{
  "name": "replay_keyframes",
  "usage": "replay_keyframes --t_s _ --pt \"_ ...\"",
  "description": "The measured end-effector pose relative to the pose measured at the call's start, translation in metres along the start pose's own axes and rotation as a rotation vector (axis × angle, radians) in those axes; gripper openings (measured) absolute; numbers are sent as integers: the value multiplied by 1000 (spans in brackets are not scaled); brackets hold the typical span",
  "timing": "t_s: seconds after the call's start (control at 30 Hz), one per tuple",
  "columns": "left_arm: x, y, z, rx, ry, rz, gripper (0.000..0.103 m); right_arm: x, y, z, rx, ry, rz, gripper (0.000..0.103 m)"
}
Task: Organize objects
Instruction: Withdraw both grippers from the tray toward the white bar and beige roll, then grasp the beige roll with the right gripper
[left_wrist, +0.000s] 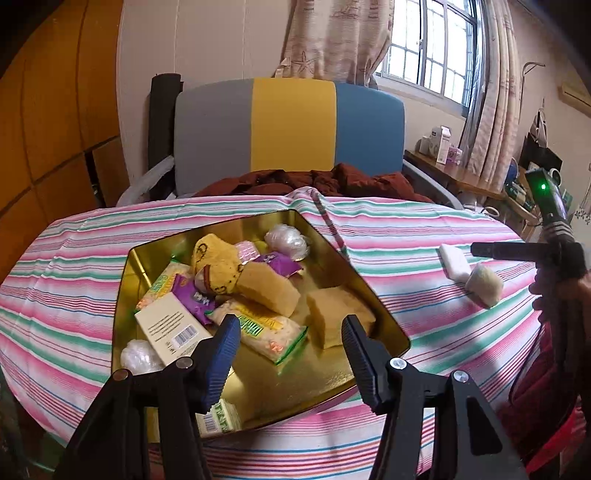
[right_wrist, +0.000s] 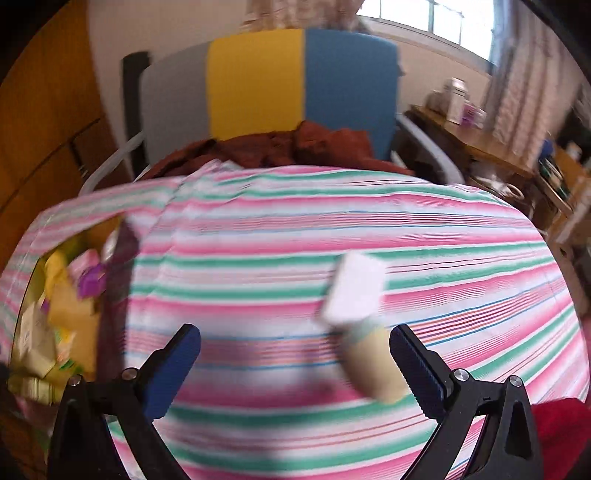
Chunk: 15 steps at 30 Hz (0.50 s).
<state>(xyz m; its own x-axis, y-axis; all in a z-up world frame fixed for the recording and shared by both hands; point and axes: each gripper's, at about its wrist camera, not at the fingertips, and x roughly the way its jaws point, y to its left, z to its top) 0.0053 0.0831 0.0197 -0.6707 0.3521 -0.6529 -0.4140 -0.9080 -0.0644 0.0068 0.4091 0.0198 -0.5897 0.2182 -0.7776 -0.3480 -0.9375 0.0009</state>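
A gold tin box (left_wrist: 334, 254) lies open on the striped cloth and holds several things: yellow sponges (left_wrist: 271, 286), snack packets (left_wrist: 266, 330), a white carton (left_wrist: 173, 326) and a yellow cap (left_wrist: 218, 264). My left gripper (left_wrist: 290, 338) hovers open above the tin's near side, nothing between its fingers. On the cloth to the right lie a white block (left_wrist: 453, 260) (right_wrist: 354, 290) and a cream roll (left_wrist: 484, 284) (right_wrist: 375, 365). My right gripper (right_wrist: 295, 354) stands open just above the cloth, the cream roll close inside its right finger; that view is blurred. The tin (right_wrist: 112, 295) shows at its left edge.
The table wears a pink, green and white striped cloth (left_wrist: 424, 221). Behind it stands a grey, yellow and blue chair (left_wrist: 291, 125) with dark red cloth (left_wrist: 332, 181) on the seat. A wooden side table (left_wrist: 454, 173) with boxes sits under the window at right. A person's hand (left_wrist: 554, 291) holds the right gripper.
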Motion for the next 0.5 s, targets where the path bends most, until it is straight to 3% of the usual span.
replay_keyframes --t_s 0.13,0.27,0.43,0.47,0.5 --pt "3 -10 4 27 11 -14 58 21 -34 2 53 73 95 103" --pt "8 -25 5 66 29 -39 58 40 -41 2 67 146 135 103" --pt "14 -44 13 105 35 -85 58 63 -45 -6 81 240 92 101" --pt "16 -47 15 111 36 -91 58 67 -47 -10 84 264 74 97" --pt "17 -50 16 114 37 -95 58 73 -50 -14 91 292 53 85"
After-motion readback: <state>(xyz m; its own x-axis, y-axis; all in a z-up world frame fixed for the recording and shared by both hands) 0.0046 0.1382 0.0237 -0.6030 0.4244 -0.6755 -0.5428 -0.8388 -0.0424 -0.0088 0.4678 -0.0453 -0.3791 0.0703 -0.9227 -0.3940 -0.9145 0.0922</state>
